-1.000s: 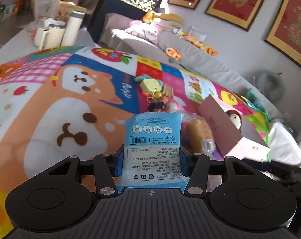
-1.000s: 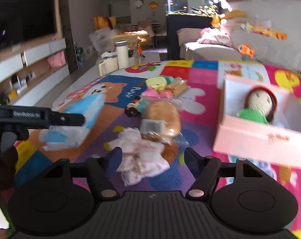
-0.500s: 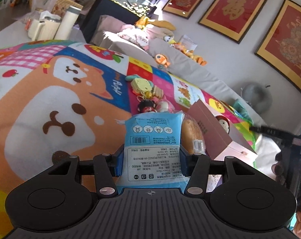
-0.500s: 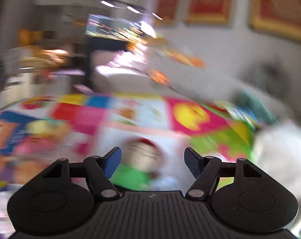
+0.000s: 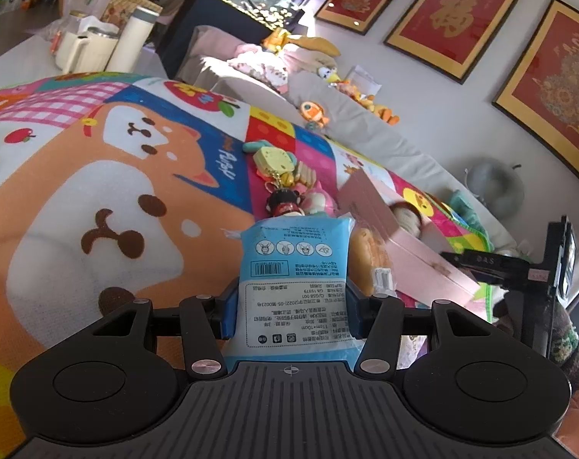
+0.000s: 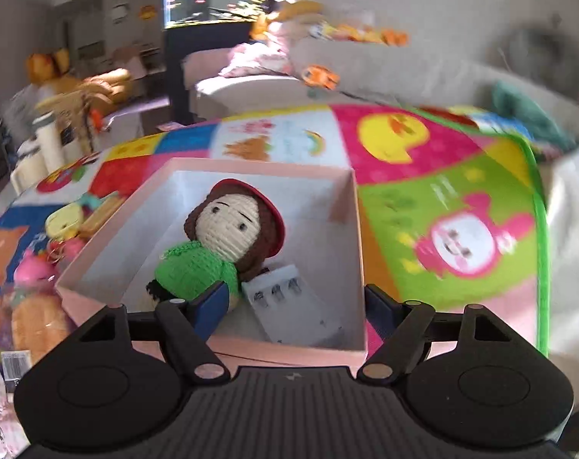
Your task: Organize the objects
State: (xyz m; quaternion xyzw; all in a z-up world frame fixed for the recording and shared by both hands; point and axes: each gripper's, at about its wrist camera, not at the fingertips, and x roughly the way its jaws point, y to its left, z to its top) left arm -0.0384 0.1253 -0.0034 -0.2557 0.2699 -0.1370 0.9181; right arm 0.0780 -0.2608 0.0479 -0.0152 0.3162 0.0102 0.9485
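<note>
- Your left gripper [image 5: 291,300] is clamping a blue packet [image 5: 294,267] between its fingers, holding it up above the mat [image 5: 98,176], label side facing the camera.
- Your right gripper [image 6: 295,308] is hanging with its jaws spread wide and nothing between them, over the near edge of the pink box [image 6: 356,229].
- The box is sitting open on the mat, toward its right edge.
- A knitted doll [image 6: 228,241] in a red hat and green top is lying inside the box, and a small white pack [image 6: 293,306] is lying just beside it at the near wall.
- A bread roll [image 5: 369,260] in clear wrap is lying against the left wall of the box.
- A heap of keychain toys [image 5: 289,176] is lying near the middle of the mat, beyond the packet.
</note>
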